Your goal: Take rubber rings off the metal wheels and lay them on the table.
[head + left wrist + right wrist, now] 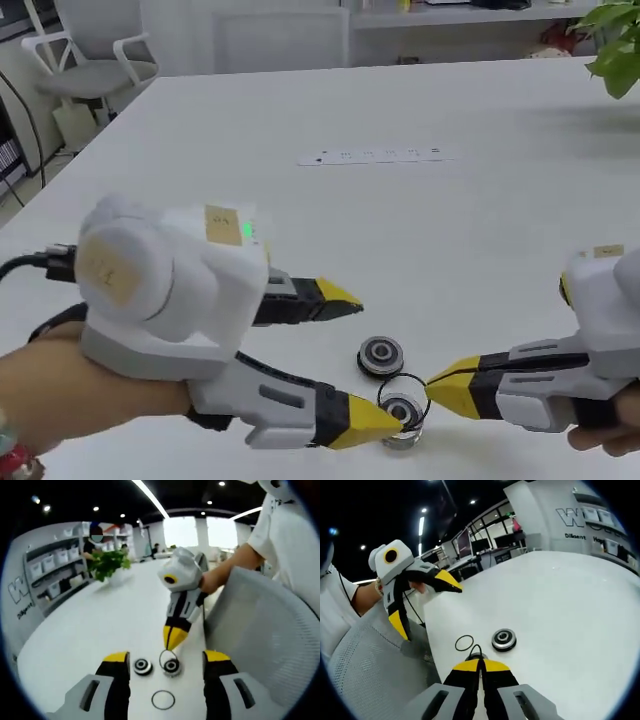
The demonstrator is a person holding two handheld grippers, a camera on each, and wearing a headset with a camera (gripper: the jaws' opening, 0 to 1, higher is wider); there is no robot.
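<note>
Office chair (95, 60) at the far left behind the white table (300, 220). Left gripper (362, 358) comes in from the left, jaws spread wide and holding nothing; the lower yellow tip sits just beside the near wheel, while the upper tip hangs over bare table. A loose rubber ring (152, 700) lies flat on the table, in the left gripper view between that gripper's own jaws, close in front of the two wheels. Far wheel (381, 354) stands alone on the table, untouched by either gripper. Just right of it and closer to the person is the near wheel (402, 412) — a black rubber ring (406, 376) loops up off it, partly lifted, one side still down at the wheel. Right gripper (432, 384) comes in from the right, jaws pressed together, pinching that ring at its raised edge. Green plant (615, 45) at the far right corner.
</note>
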